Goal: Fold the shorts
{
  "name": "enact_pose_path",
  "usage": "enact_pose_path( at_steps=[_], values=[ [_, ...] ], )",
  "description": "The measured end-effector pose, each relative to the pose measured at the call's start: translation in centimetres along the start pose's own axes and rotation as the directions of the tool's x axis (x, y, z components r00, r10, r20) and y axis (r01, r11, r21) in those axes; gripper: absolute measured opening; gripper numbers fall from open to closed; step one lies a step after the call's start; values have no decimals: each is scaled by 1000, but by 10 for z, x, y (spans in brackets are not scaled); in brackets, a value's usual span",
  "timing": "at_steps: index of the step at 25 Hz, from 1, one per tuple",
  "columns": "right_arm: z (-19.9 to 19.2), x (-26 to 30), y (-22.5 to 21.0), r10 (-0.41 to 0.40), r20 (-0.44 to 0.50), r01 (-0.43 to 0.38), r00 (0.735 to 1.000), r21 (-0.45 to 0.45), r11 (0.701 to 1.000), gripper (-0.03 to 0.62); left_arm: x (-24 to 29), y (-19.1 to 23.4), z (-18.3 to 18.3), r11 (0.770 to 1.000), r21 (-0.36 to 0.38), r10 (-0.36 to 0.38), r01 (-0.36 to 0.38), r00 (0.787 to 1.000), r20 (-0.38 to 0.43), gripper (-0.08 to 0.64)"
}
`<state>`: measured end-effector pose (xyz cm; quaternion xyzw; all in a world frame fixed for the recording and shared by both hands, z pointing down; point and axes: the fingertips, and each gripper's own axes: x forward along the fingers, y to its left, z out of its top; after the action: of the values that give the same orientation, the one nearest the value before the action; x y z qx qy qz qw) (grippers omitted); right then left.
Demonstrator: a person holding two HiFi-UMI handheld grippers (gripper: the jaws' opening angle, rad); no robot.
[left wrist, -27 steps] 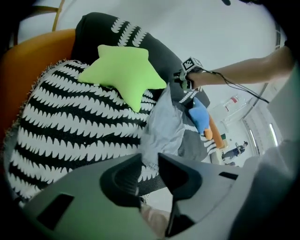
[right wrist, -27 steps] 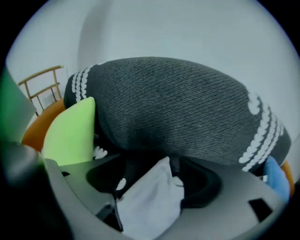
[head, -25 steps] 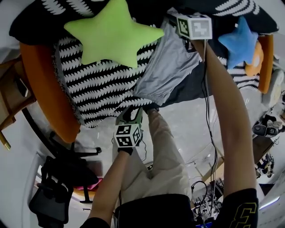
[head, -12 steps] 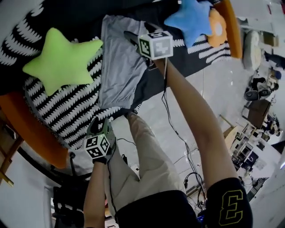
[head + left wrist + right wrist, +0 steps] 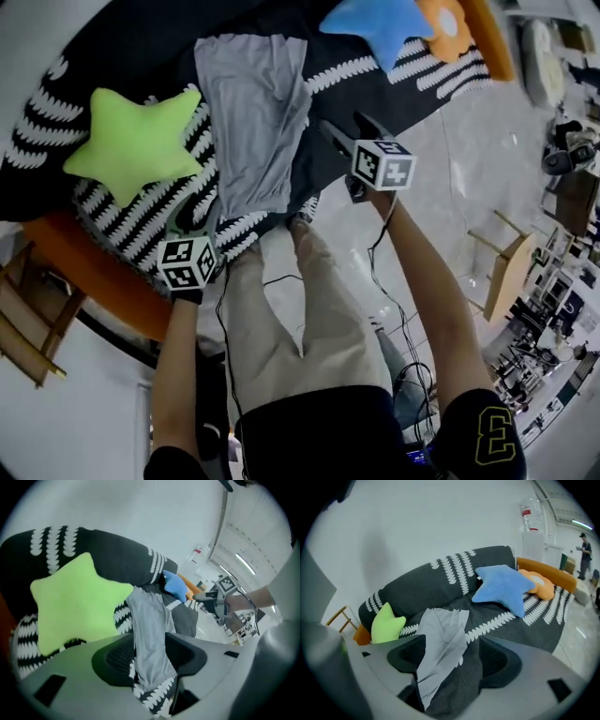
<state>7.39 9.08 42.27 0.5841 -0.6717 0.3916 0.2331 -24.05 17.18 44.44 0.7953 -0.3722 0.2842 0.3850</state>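
Closest to the camera you've got the person's beige trousers (image 5: pixel 300 319), and both arms reach out past them towards the sofa (image 5: pixel 94 281). The left gripper (image 5: pixel 190 225) sits right at the front edge of the seat, just left of the near end of the shorts (image 5: pixel 251 122). Its jaws are partly apart and have just been opening. Nothing's pinched in there; you only see the shorts through the gap, lying further off. The right gripper (image 5: pixel 349 131) hangs over the seat just right of the shorts. Its jaws are fairly wide though they've just been closing a bit, and it's empty too, with the fabric only showing beyond them. The grey shorts themselves are a long, creased strip on the black-and-white throw (image 5: pixel 122 216), running from the seat's front edge back towards the backrest. A green star cushion (image 5: pixel 131 141) sits just to their left. Further back on the right there's a blue star cushion (image 5: pixel 380 23), with an orange cushion (image 5: pixel 450 19) tucked right against it.
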Motion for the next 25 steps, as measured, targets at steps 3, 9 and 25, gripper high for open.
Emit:
enact_pose_path(
  at_steps=[3,9,25],
  values=[
    [-17,-30,-8,-45,29,43,999,67,997,360,12,0,44,993,108,-47,48,999,-10,216],
    [-109,-26,15,-3,-4,4,1000,261,965,334,35,22,46,973,213,-56,92,984,-166,222],
    [-316,40,87,396,-351,-182,849,508,842,192,100,-8,-175,974,2,-163,228,703,-692,256]
  ],
)
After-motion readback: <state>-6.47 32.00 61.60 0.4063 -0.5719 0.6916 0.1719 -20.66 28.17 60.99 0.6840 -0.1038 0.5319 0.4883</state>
